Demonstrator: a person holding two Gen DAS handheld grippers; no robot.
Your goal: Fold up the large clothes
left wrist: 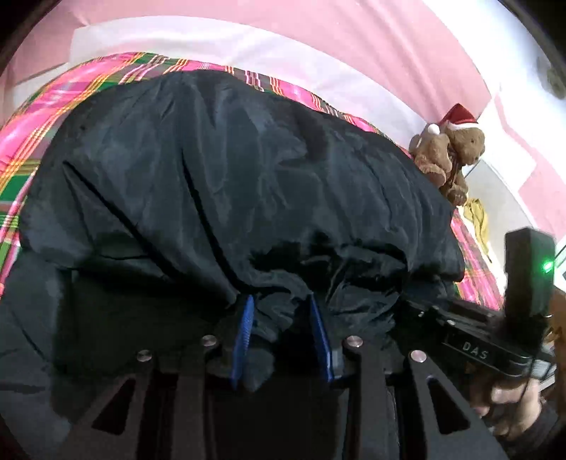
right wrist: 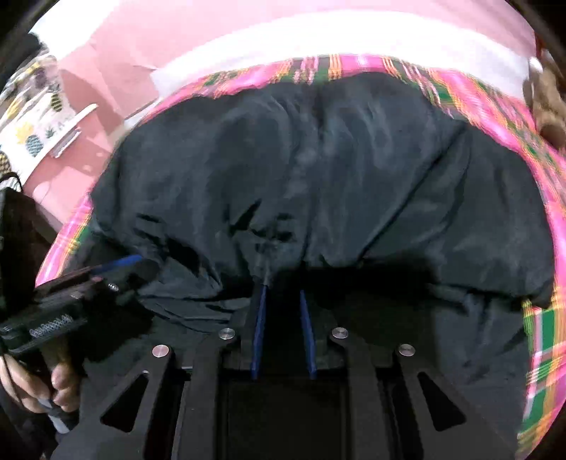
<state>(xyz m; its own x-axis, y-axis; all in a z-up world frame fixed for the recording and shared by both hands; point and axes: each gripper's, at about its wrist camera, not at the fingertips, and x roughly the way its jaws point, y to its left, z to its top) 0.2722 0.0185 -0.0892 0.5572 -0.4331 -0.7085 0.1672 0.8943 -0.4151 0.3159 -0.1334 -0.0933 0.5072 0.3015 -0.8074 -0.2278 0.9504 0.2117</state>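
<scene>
Jacket: a large black jacket (left wrist: 230, 170) lies spread over a pink and green plaid bedspread (left wrist: 32, 116), its near edge bunched up at both grippers.
Left gripper: the left gripper (left wrist: 281, 304) has its blue fingers (left wrist: 246, 325) a little apart with a wad of jacket fabric clamped between them.
Right gripper: the right gripper (right wrist: 283, 293) bites the gathered near edge of the jacket (right wrist: 318, 170); its blue fingers (right wrist: 260, 318) stand narrowly apart with dark cloth pulled taut from their tips.
Left view only: a brown teddy bear (left wrist: 449, 155) in a red Santa hat sits at the bed's far right corner, beside a yellow cloth (left wrist: 477, 216). The other gripper's body, marked DAS and showing a green light, appears at the right edge with a hand (left wrist: 513, 400) on it.
Right view only: a pineapple-print cloth (right wrist: 28, 120) shows at the far left, and the bedspread (right wrist: 541, 336) runs down the right side. The other gripper reaches in from the left, held by a hand (right wrist: 39, 385).
Both views: a pink wall (left wrist: 318, 24) with a white band rises behind the bed.
</scene>
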